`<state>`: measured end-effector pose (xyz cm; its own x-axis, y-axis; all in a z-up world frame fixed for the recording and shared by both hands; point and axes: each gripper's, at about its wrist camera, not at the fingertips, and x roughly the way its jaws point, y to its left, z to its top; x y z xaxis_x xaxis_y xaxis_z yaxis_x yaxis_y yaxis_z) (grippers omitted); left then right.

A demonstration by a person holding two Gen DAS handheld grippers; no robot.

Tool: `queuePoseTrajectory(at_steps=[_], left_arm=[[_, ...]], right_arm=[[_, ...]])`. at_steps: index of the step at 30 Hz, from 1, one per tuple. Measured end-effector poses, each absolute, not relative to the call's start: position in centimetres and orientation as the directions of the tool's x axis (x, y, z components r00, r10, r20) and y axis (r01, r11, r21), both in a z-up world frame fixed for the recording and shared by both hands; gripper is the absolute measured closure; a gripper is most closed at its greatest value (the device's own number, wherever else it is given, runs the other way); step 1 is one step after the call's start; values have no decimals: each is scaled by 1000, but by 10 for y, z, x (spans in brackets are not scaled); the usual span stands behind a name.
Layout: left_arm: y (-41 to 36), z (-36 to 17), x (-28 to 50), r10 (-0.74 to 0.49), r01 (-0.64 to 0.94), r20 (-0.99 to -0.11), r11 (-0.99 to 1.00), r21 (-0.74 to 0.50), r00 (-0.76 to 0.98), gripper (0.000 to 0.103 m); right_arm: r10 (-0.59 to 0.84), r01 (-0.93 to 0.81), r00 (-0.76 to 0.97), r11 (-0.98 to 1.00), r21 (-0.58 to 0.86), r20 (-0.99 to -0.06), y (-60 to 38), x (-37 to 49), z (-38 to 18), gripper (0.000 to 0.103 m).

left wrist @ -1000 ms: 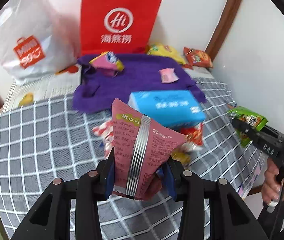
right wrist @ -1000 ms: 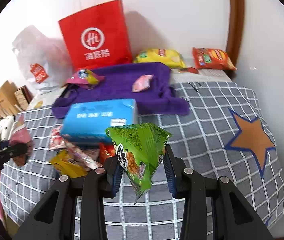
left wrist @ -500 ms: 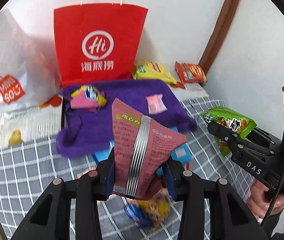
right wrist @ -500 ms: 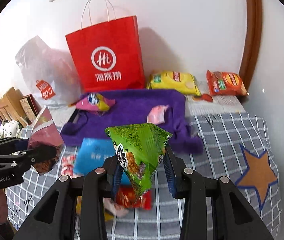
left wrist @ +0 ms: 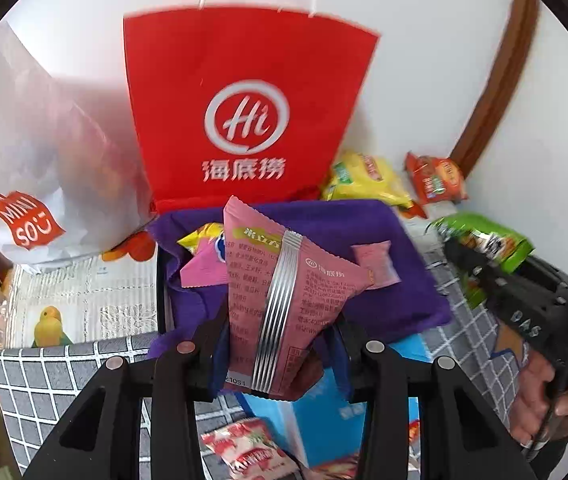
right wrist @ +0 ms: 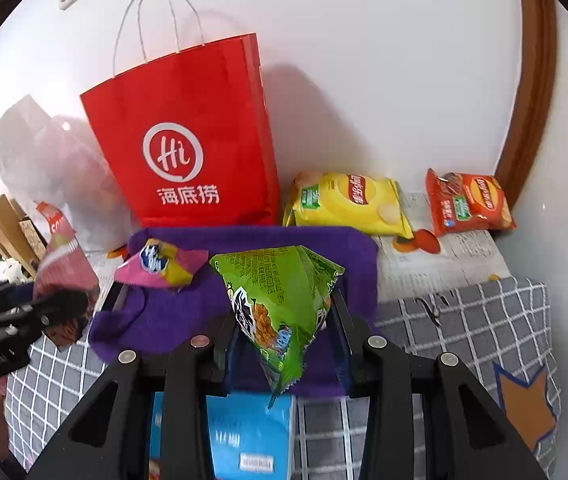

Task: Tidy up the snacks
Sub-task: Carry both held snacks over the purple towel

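My left gripper (left wrist: 278, 354) is shut on a pink snack packet (left wrist: 284, 292) with a silver seam, held above the near edge of a purple cloth (left wrist: 403, 296). My right gripper (right wrist: 282, 334) is shut on a green snack packet (right wrist: 280, 304), also above the purple cloth (right wrist: 164, 312). On the cloth lie a pink-and-yellow packet (right wrist: 162, 266) and a small pink packet (left wrist: 375, 266). The right gripper with its green packet (left wrist: 483, 240) shows at the right of the left wrist view. The left gripper with its pink packet (right wrist: 66, 276) shows at the left of the right wrist view.
A red paper bag (right wrist: 188, 144) stands against the wall behind the cloth, a white plastic bag (left wrist: 36, 184) to its left. Yellow (right wrist: 347, 204) and orange (right wrist: 467, 204) chip bags lie at the back right. A blue box (right wrist: 248, 436) and small packets (left wrist: 244, 448) lie on the checked cover below.
Both grippers have moved forward and up with their packets, from over the blue box to over the purple cloth, closer to the red bag.
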<state>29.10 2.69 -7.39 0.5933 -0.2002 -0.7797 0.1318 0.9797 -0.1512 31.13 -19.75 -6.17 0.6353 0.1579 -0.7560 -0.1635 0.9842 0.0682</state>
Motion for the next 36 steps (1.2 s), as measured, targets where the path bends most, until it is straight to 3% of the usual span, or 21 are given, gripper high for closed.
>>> queuePoseTrajectory(at_steps=[7, 12, 19, 27, 36], left_arm=[[38, -89, 310, -171, 108, -768, 985, -133, 617, 64], [40, -113, 322, -118, 97, -805, 992, -76, 582, 64], [46, -119, 328, -132, 96, -807, 991, -93, 575, 64], [59, -122, 330, -144, 62, -816, 989, -133, 560, 64], [64, -136, 337, -163, 34, -839, 985, -170, 519, 64]], right_arm=[[181, -185, 643, 980, 78, -744, -183, 344, -68, 66], [218, -227, 616, 969, 95, -757, -180, 355, -95, 66], [169, -215, 568, 975, 53, -806, -186, 369, -117, 66], [130, -211, 596, 978, 2, -793, -203, 370, -113, 66], [145, -253, 527, 967, 9, -837, -202, 377, -128, 66]])
